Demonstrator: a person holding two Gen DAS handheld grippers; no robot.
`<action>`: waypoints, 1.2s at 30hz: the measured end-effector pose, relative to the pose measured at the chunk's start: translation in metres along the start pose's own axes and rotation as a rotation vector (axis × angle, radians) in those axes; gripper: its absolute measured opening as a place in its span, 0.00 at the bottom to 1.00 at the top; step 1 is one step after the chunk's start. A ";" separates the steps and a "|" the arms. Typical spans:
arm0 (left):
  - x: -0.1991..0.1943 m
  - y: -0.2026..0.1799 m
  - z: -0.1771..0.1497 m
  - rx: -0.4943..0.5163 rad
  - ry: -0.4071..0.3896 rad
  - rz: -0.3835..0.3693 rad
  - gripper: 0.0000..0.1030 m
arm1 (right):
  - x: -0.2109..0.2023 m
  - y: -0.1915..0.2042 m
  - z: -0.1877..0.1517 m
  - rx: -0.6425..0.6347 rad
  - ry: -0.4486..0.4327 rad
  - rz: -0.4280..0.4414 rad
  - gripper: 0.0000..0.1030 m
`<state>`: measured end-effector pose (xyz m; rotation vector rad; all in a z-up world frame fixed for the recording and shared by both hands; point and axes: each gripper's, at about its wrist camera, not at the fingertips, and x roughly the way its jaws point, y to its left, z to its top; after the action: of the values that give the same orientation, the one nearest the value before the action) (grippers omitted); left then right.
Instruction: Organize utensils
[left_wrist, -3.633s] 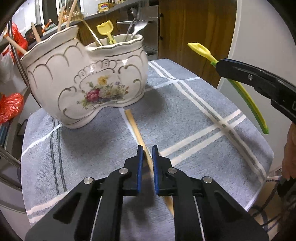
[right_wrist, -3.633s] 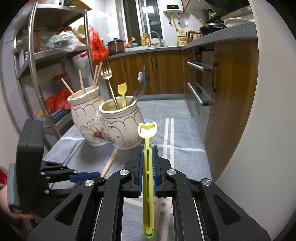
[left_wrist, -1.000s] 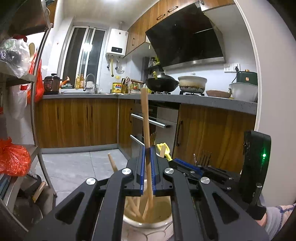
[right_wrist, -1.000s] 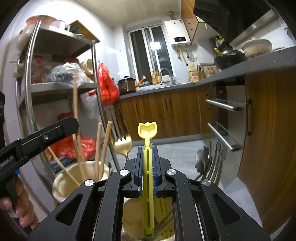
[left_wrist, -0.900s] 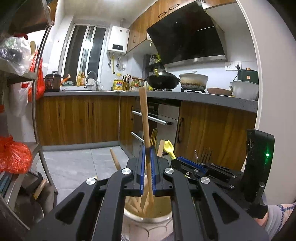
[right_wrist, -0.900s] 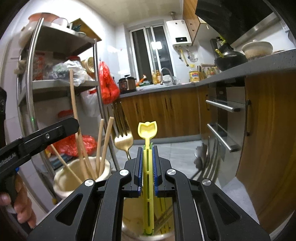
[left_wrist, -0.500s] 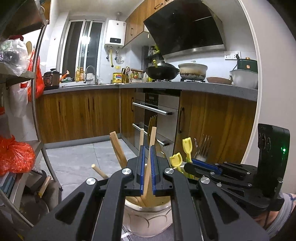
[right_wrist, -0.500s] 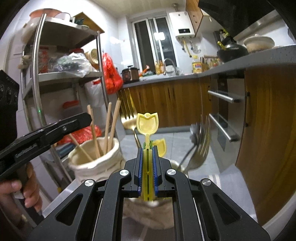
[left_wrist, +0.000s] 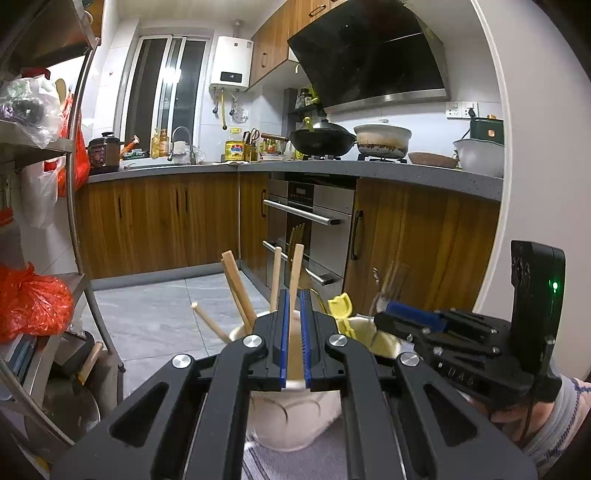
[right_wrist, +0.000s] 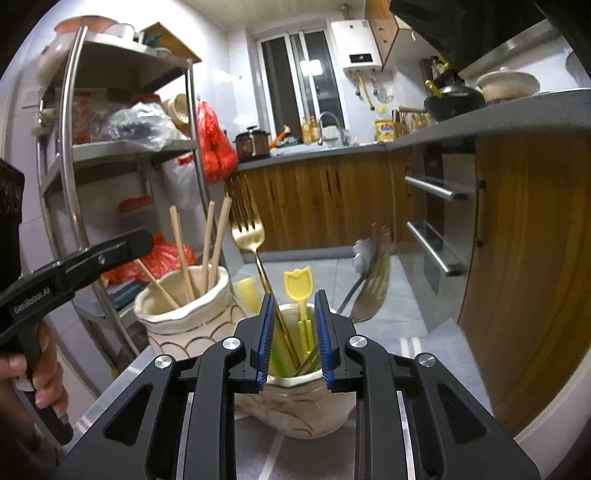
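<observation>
Releasing: right gripper (right_wrist: 291, 334) has its jaws opening; the yellow tulip-topped pick (right_wrist: 298, 295) stands free between the blue pads, touching neither, already down in the near-right compartment of the ceramic holder (right_wrist: 295, 410).
Left fingers: left gripper (left_wrist: 294, 341) is pressed together on a wooden chopstick (left_wrist: 295, 280), pads squeezing its shaft.
Chopstick place: upright, its lower end down inside the far-left compartment (right_wrist: 184, 314) among the other chopsticks (right_wrist: 212, 243).
Long axis: both utensils stand near vertical, running up and away along each gripper's fingers.
Key relation: the pick lies straight ahead of the right fingers and slightly past them, so a pull back toward the near side should clear it, I judge.
Nearer hand: left for the chopstick, right for the pick.
Neighbours: gold fork (right_wrist: 248, 230) leans just left of the pick.
Risk: snagging the fork on withdrawal.
</observation>
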<state>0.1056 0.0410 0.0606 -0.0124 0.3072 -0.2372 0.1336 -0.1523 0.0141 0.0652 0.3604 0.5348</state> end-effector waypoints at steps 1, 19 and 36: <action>-0.004 -0.002 -0.002 0.003 0.000 0.000 0.05 | -0.004 -0.001 0.001 0.000 -0.004 -0.001 0.23; -0.033 -0.021 -0.062 0.042 0.054 0.074 0.06 | -0.060 0.003 -0.031 -0.107 0.022 -0.073 0.32; -0.039 -0.007 -0.075 0.020 0.014 0.177 0.91 | -0.061 -0.003 -0.038 -0.145 -0.038 -0.094 0.95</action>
<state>0.0451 0.0454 0.0011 0.0366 0.3184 -0.0651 0.0731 -0.1876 -0.0025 -0.0808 0.2852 0.4645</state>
